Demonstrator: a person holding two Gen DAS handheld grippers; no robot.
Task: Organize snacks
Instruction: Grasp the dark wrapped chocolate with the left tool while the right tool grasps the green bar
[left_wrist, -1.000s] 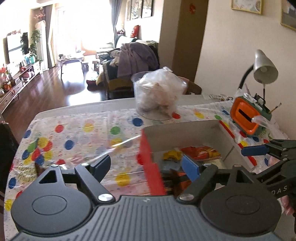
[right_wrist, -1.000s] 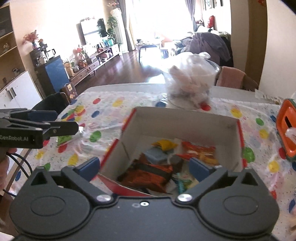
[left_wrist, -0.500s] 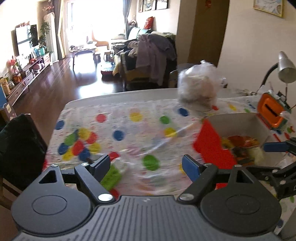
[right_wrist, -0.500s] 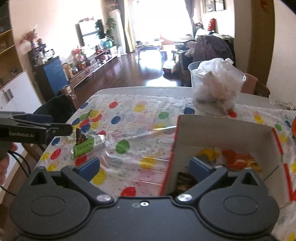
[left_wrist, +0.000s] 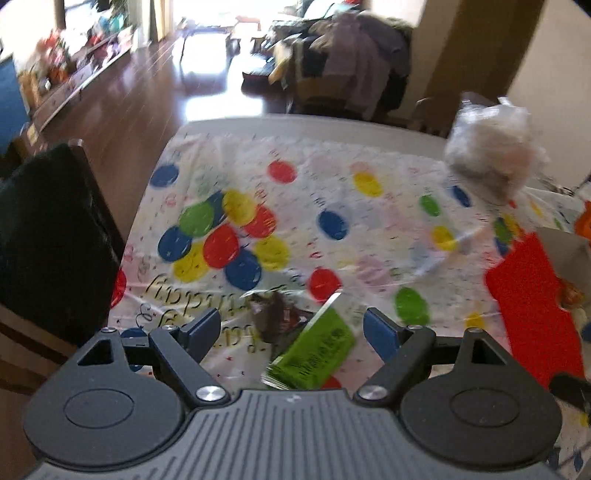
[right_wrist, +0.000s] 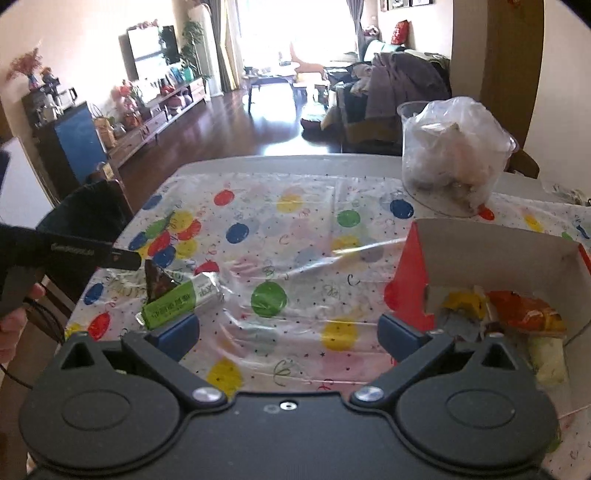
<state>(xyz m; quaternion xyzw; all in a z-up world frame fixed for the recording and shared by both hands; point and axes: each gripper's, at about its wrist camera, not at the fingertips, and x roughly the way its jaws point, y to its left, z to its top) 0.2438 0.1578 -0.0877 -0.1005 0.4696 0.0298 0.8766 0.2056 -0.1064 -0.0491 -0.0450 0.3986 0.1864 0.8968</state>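
Note:
A green snack packet (left_wrist: 314, 345) and a dark brown triangular packet (left_wrist: 275, 314) lie on the polka-dot tablecloth. My left gripper (left_wrist: 291, 325) is open and empty, hovering over them with both between its fingers. They also show in the right wrist view: the green packet (right_wrist: 177, 301) and the brown packet (right_wrist: 157, 282), under the left gripper's tip (right_wrist: 123, 258). My right gripper (right_wrist: 288, 330) is open and empty above the cloth, left of the red and white box (right_wrist: 498, 240) that holds several snacks.
A clear tub with a plastic bag (right_wrist: 454, 158) stands at the table's far side. A dark chair (left_wrist: 48, 236) stands at the table's left edge. The box's red flap (left_wrist: 532, 302) is at the right of the left wrist view.
Both grippers have swung left, away from the box. The left gripper has come down over the green and brown packets at the table's left end.

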